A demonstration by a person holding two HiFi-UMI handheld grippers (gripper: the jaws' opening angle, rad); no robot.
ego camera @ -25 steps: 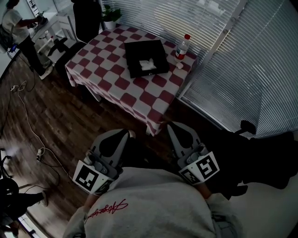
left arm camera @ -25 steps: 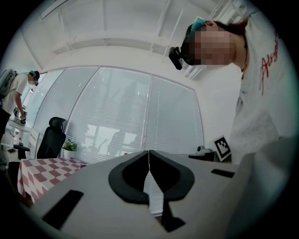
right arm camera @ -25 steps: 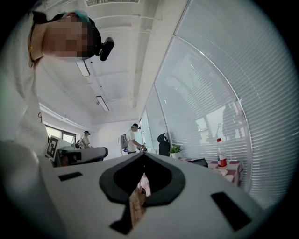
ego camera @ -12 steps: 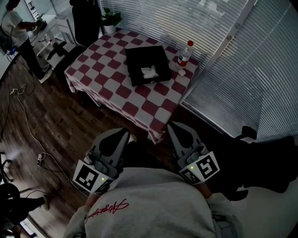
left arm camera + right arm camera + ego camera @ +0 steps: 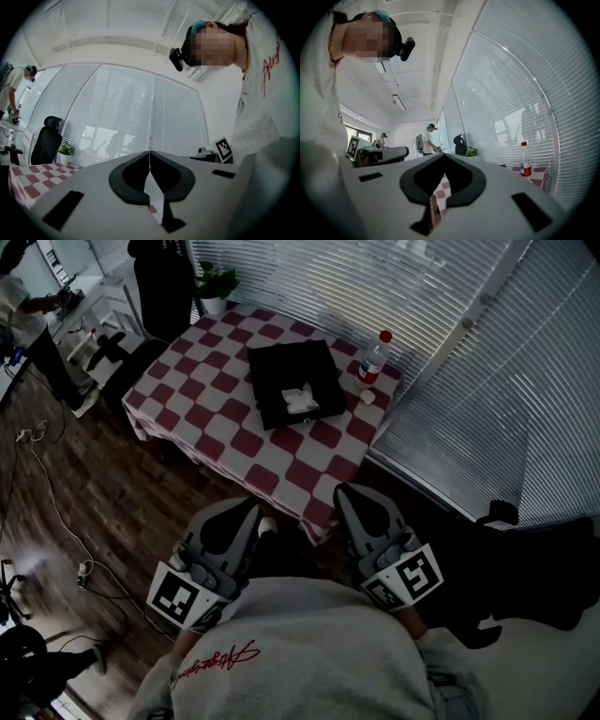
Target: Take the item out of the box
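Observation:
A black open box (image 5: 293,381) lies on the red-and-white checked table (image 5: 234,442), with a white crumpled item (image 5: 300,399) inside it. Both grippers are held close to my body, short of the table's near corner and well away from the box. My left gripper (image 5: 247,506) (image 5: 149,152) is shut with its tips meeting and nothing between them. My right gripper (image 5: 344,491) (image 5: 443,154) is also shut and empty. It points level toward the table, and checked cloth shows through the gap of its jaws.
A plastic bottle with a red cap (image 5: 373,356) (image 5: 525,159) stands right of the box, a small white thing (image 5: 368,397) beside it. Window blinds (image 5: 469,381) run behind and to the right. A dark chair (image 5: 164,287), a potted plant (image 5: 214,282) and a person (image 5: 23,306) are at the far left.
The table with the box has drawn nearer to both grippers in the head view. Both grippers stay shut and keep the same pose.

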